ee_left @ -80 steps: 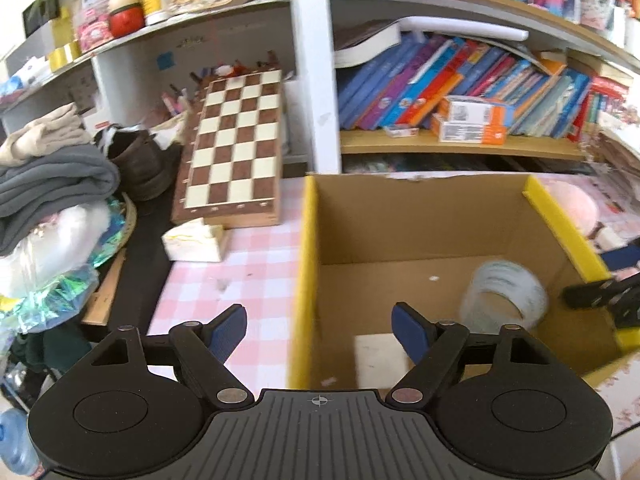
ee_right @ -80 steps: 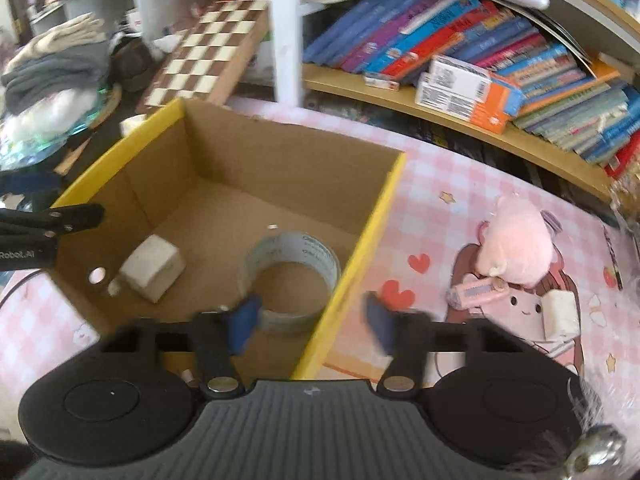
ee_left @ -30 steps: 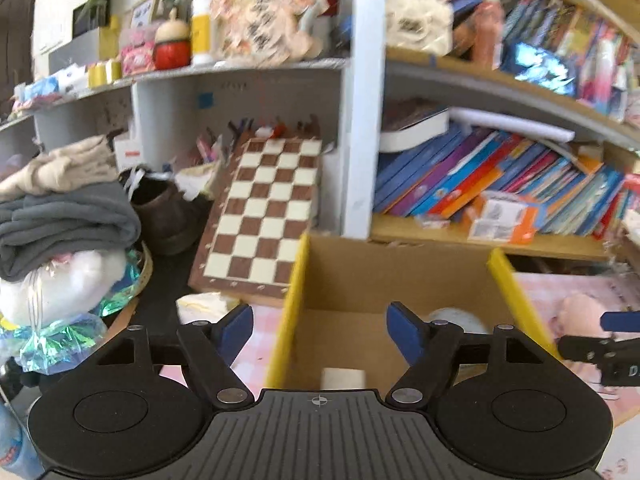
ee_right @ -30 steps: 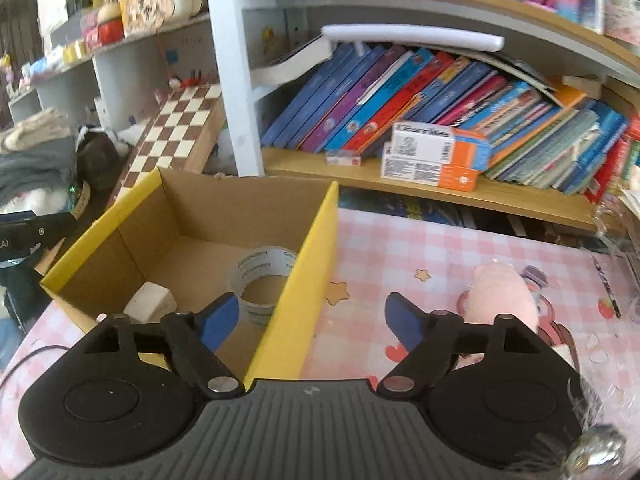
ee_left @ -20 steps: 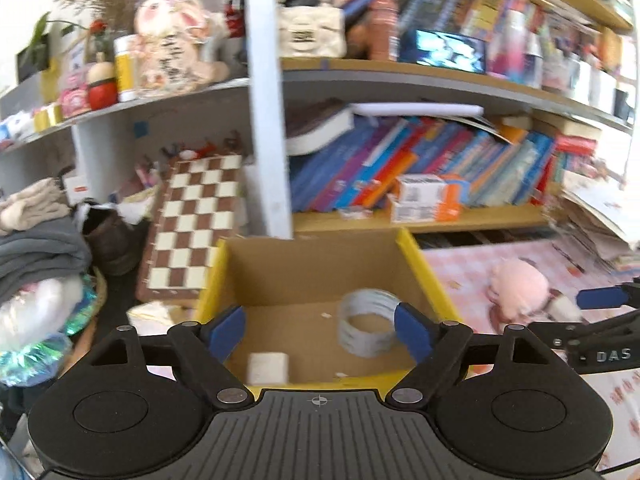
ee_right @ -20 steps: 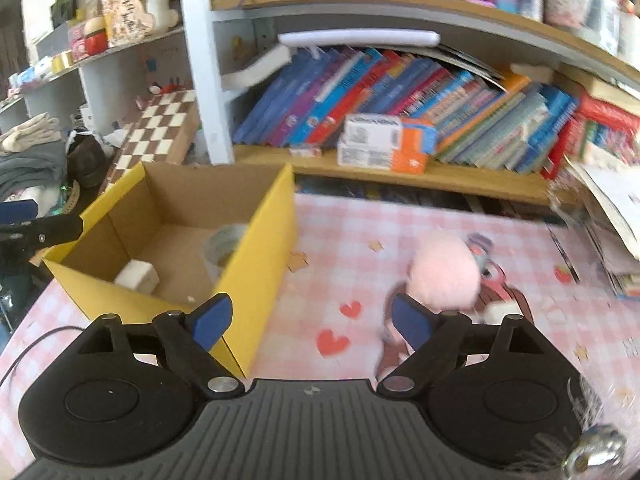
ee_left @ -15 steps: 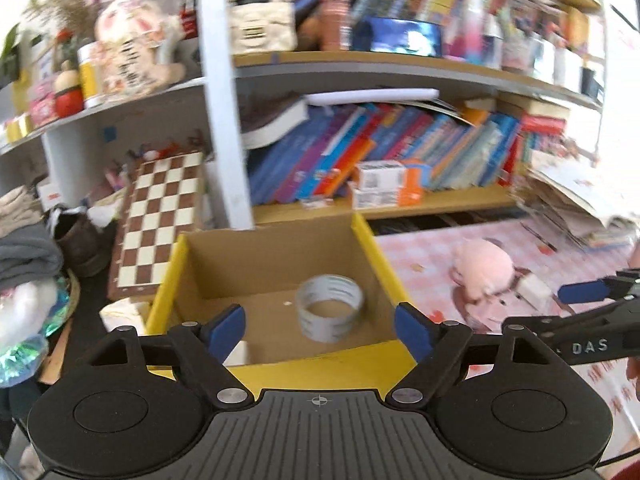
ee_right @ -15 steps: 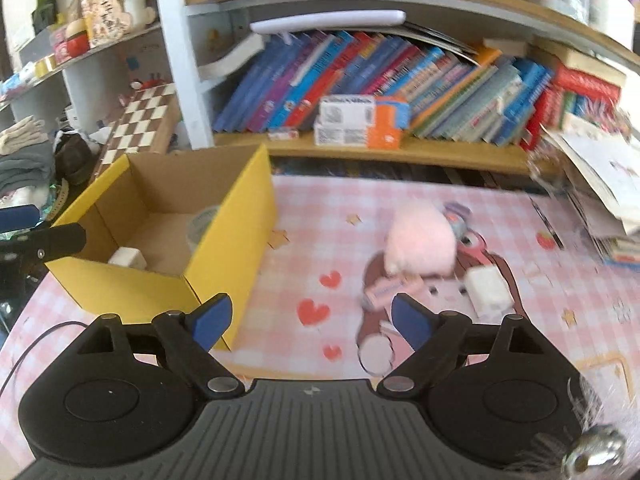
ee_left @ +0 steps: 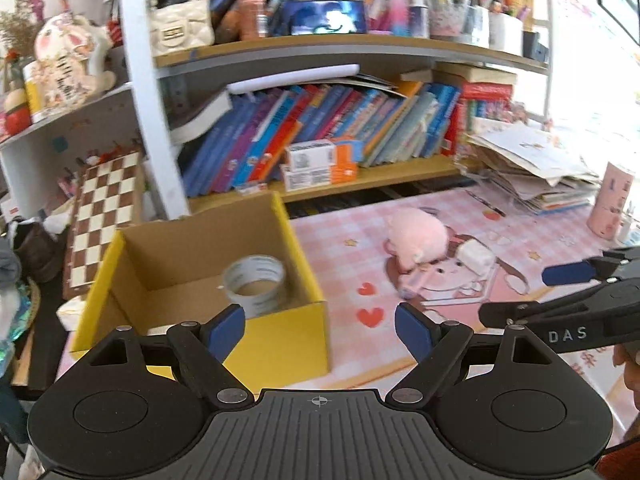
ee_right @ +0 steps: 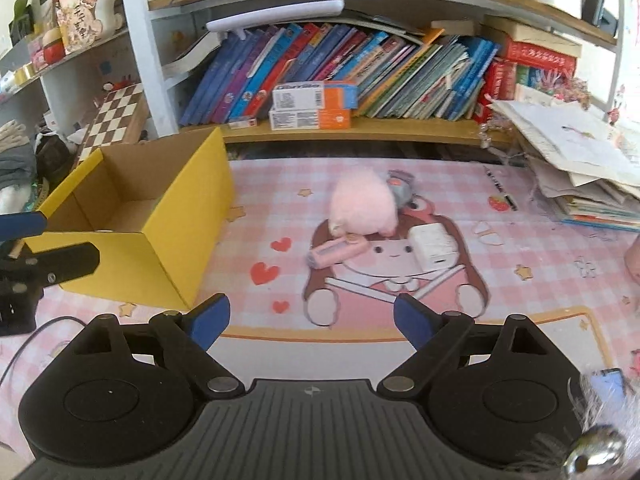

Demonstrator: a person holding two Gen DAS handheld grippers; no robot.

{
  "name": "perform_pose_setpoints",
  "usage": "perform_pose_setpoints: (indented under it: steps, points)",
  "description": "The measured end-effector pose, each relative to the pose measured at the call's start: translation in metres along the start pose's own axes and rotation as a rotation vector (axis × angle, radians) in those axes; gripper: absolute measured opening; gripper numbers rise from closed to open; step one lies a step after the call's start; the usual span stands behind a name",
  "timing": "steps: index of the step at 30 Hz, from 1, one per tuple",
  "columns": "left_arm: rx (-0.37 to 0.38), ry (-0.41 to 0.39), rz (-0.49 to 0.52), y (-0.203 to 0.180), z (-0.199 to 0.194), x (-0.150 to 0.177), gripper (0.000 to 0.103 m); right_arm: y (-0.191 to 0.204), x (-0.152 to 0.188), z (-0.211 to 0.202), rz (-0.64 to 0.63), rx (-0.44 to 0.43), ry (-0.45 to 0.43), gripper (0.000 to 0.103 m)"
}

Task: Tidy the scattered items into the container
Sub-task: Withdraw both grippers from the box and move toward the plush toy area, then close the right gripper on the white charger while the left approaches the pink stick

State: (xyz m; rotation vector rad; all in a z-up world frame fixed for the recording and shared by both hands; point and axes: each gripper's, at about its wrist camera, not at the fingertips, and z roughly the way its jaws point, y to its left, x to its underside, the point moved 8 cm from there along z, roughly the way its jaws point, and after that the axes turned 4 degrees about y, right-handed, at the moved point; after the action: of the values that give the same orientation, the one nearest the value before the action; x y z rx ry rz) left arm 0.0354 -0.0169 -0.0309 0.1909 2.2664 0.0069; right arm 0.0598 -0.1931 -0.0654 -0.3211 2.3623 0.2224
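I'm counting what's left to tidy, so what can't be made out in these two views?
- Box floor: right wrist view, hidden by its yellow front wall.
- Box's near corner: left wrist view, covered by the left gripper.
- Underside of the pink plush: it lies over one end of the pink case.
- Blue object: right wrist view, blurred at the lower edge.

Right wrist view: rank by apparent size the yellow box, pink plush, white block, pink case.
1. yellow box, by far the largest
2. pink plush
3. white block and pink case: look about alike, not ranked. The case is longer and thinner, the block squarer.
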Motion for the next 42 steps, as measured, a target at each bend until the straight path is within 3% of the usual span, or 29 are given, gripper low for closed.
perform_pose_setpoints:
  steps: [16,26,42]
  points:
    - [0.077,0.009,0.105,-0.063,0.024,-0.017,0.084,-0.058,0.001,-0.006,0.053,0.078,-0.025,0.091]
    - [0.078,0.036,0.120,-0.076,0.045,-0.023,0.084,-0.078,-0.008,0.008,0.041,0.101,-0.025,0.092]
    - [0.084,0.132,0.153,-0.085,0.096,-0.026,0.084,-0.098,-0.015,0.061,0.046,0.090,0.050,0.092]
